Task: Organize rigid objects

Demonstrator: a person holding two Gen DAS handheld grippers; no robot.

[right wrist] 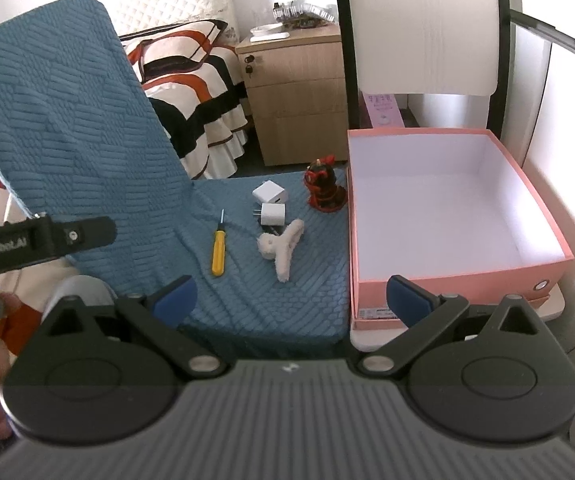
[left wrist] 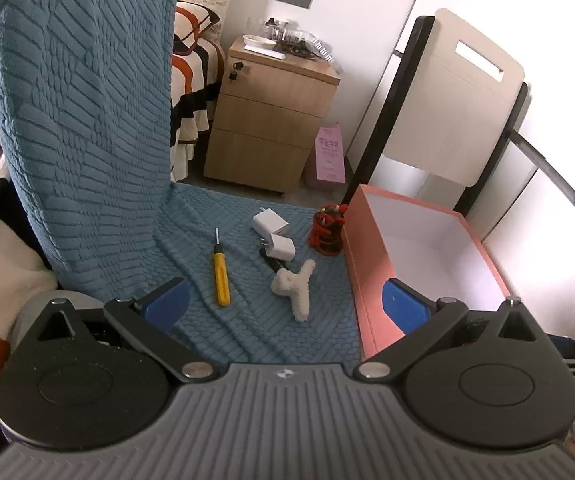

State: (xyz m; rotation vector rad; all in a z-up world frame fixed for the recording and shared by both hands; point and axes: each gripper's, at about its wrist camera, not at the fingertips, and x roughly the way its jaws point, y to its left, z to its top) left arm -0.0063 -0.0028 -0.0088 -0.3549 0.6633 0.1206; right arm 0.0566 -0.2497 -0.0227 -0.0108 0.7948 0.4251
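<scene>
Blue textured cloth carries a screwdriver, two chargers, a fluffy clip and a red figurine left of the pink box; the left gripper and right gripper both gape wide, holding nothing.

Both grippers look alike: left gripper and right gripper have ribbed grey bodies, black linkage arms, silver pivot screws, blue jaw pads

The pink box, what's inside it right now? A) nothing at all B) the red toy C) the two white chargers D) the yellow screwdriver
A: the pink box shows only its bare white inside, while the yellow screwdriver, both white chargers and the red toy all lie on the blue cloth beside it.
</scene>
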